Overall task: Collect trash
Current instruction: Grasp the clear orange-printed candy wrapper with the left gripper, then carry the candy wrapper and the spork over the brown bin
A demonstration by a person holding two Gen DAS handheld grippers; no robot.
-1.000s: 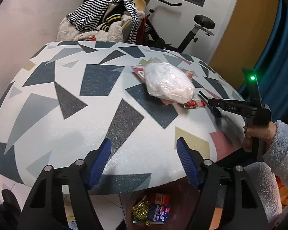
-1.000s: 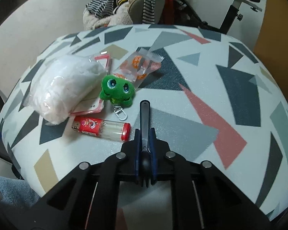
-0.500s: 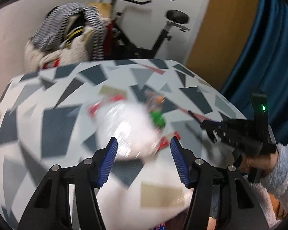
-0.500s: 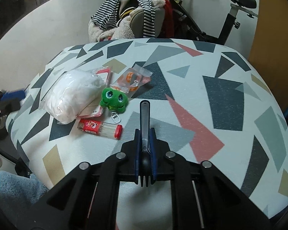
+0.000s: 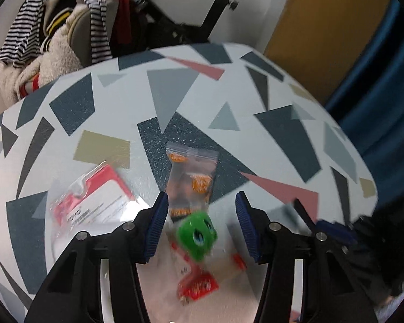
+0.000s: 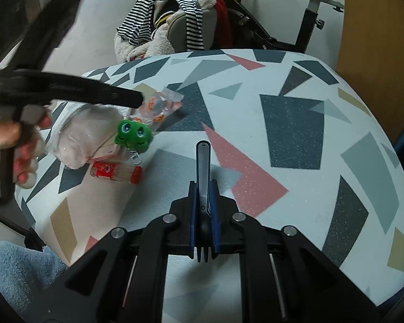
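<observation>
While the right tool (image 6: 203,202) grips a fork (image 6: 202,172), only its view shows it.

**Kid:** Can you read any words here?

**Friend:** Not really. The flat white and red packet (image 5: 94,202) on the bench (image 5: 256,140) has dark print on it, but it is too blurry to read.

**Kid:** What about the little red tube (image 6: 115,173)?

**Friend:** It has a red label with a small picture. The letters are too tiny to tell.

**Kid:** And the see-through bag (image 5: 192,177) with orange bits?

**Friend:** It has orange marks on it, but I cannot read any of them.

**Kid:** Does the green frog toy (image 6: 133,134) say anything?

**Friend:** No, I only see its eyes. So nothing here can be read.
</observation>
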